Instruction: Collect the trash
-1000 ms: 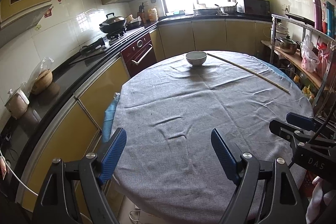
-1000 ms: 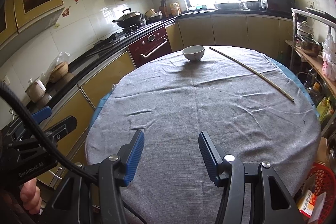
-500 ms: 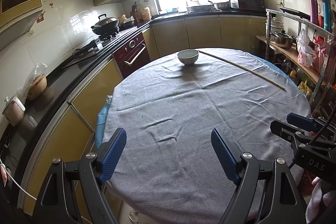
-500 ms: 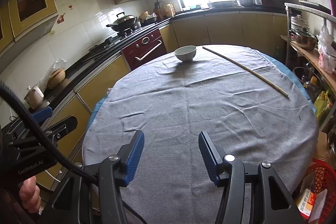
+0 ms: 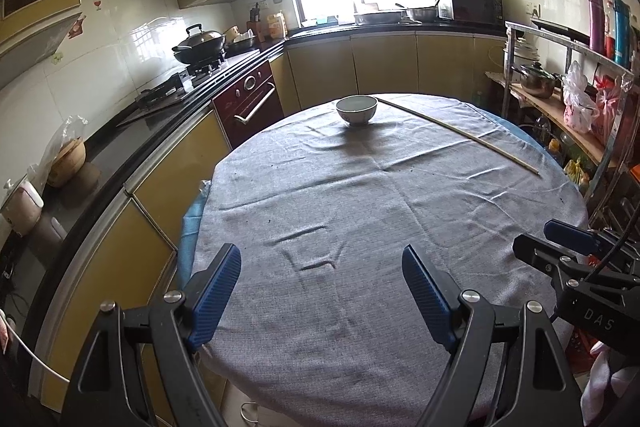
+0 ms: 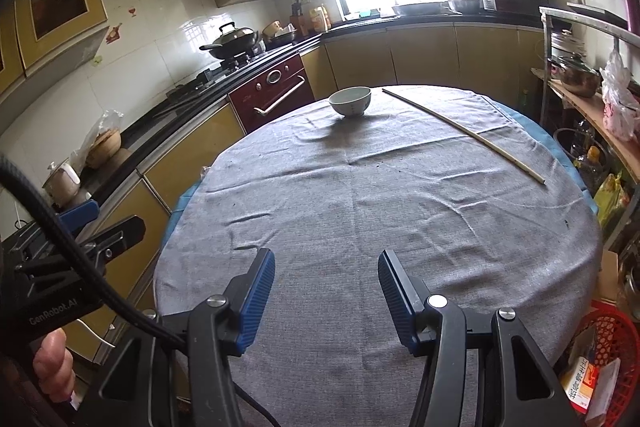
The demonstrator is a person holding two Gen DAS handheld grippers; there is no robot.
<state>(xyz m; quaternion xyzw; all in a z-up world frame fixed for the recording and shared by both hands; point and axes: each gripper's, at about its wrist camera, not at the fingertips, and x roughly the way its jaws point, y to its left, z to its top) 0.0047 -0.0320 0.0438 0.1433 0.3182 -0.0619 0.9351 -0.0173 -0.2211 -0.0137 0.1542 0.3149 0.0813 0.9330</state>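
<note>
A round table (image 5: 360,211) under a grey cloth fills both views. A white bowl (image 5: 356,109) stands at its far side, also in the right wrist view (image 6: 350,101). A long thin stick (image 5: 460,133) lies across the far right of the cloth, also in the right wrist view (image 6: 464,133). My left gripper (image 5: 322,279) is open and empty over the near edge of the table. My right gripper (image 6: 326,281) is open and empty beside it. A red basket (image 6: 596,343) with packaging sits on the floor at the right.
A black counter (image 5: 132,131) with a wok (image 5: 199,45) and an oven (image 5: 248,103) runs along the left. A metal shelf rack (image 5: 560,95) with a pot and bags stands at the right. Small dark crumbs dot the cloth.
Both grippers have drawn back and risen a little, so the table looks smaller and more of the kitchen shows. Both stay open and empty.
</note>
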